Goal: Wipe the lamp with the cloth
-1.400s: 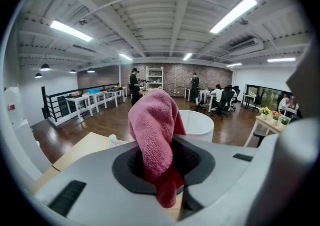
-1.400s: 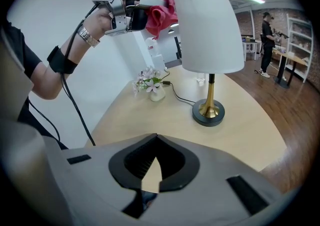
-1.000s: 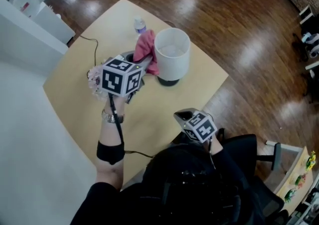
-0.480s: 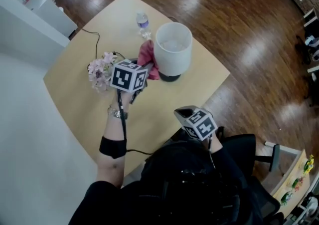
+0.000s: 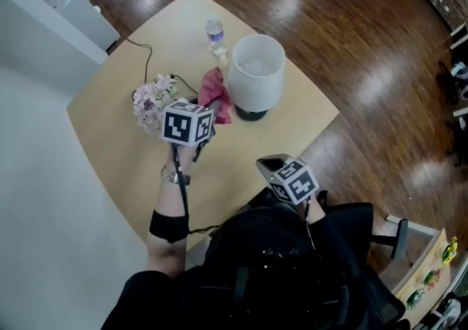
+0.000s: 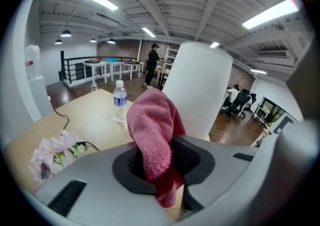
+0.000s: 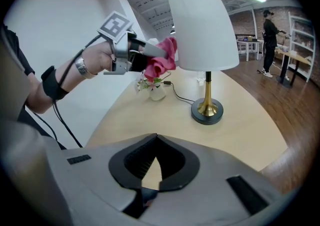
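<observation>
Roughly left to right, from above.

Flowers [image 5: 151, 100]: pale pink bunch on the left part of the table [image 5: 124, 145], with a dark cord [image 5: 150, 54] running past. The right gripper view adds a small white vase [image 7: 157, 92] under them.

Left claw [image 5: 210, 110]: jaws narrowed onto the pink cloth [image 5: 217, 93], pads pinching a fold. The left gripper view shows the cloth bunched up ahead of the jaws, with a tail hanging below them. The cloth sits low at the left side of the lamp [image 5: 256, 76]. Whether it touches the shade [image 7: 202, 24], cannot tell.

Water bottle [image 5: 216, 34]: upright beyond the cloth. Blue label, print too small to read.

Lamp: upright, middle-right of the table. The head view gives only the shade's open top and a rim of dark base. The right gripper view adds a brass stem [image 7: 208, 87] and the round dark base [image 7: 206, 112].

Right claw [image 5: 269, 168]: at the table's near edge, close to the person [image 5: 278, 270]. Jaws closed together, nothing between them.

Markings: black-and-white square patterns on the left claw's cube [image 5: 186, 122] and on the right one. No words legible.

Since a second ago: the left claw has come down and back toward the person, bringing the cloth from higher on the shade. The flowers, then behind the cube, now show. Right claw unmoved.
</observation>
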A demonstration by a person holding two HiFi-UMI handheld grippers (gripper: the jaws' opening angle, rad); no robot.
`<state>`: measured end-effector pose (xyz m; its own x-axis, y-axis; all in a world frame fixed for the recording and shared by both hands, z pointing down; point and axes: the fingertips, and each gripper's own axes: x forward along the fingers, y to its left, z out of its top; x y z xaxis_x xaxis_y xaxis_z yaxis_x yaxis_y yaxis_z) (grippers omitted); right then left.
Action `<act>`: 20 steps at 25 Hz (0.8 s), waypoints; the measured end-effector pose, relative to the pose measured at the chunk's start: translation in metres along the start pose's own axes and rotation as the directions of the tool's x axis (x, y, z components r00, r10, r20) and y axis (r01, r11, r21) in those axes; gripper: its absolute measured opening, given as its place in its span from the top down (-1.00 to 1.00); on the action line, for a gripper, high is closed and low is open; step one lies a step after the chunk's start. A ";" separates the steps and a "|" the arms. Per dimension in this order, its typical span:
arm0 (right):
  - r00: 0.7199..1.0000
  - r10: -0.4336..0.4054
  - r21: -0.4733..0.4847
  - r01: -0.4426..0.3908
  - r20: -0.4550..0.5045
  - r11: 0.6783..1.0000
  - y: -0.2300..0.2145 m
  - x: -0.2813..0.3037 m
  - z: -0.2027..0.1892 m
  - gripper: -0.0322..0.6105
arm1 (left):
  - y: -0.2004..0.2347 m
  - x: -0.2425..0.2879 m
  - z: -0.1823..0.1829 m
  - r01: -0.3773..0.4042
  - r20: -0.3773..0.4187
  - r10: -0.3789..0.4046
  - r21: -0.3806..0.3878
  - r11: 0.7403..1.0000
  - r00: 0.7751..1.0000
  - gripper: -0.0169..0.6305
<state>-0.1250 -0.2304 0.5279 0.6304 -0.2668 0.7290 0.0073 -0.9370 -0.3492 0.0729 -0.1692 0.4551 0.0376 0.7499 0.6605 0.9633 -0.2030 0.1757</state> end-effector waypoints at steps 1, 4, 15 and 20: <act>1.000 0.002 0.000 -0.002 0.000 1.000 -0.001 0.000 0.000 0.89 | -0.004 -0.013 0.013 -0.011 0.046 0.012 -0.011 1.000 0.999 0.69; 1.000 0.015 -0.005 -0.015 0.009 1.000 -0.002 0.001 0.003 0.89 | -0.027 -0.049 0.055 -0.008 0.179 0.012 -0.027 1.000 0.984 0.69; 0.997 0.072 -0.043 -0.070 0.036 0.997 -0.011 -0.010 0.013 0.89 | -0.059 -0.041 0.084 -0.063 0.214 0.071 -0.044 0.997 0.974 0.69; 0.995 0.098 -0.050 -0.096 0.030 0.994 -0.022 -0.013 0.011 0.89 | -0.050 -0.019 0.049 -0.111 0.138 0.123 -0.089 0.990 0.983 0.68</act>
<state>-0.1248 -0.2042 0.5198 0.6514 -0.3500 0.6732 -0.0919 -0.9171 -0.3879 0.0370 -0.1422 0.3980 0.1919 0.7992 0.5696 0.9256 -0.3403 0.1656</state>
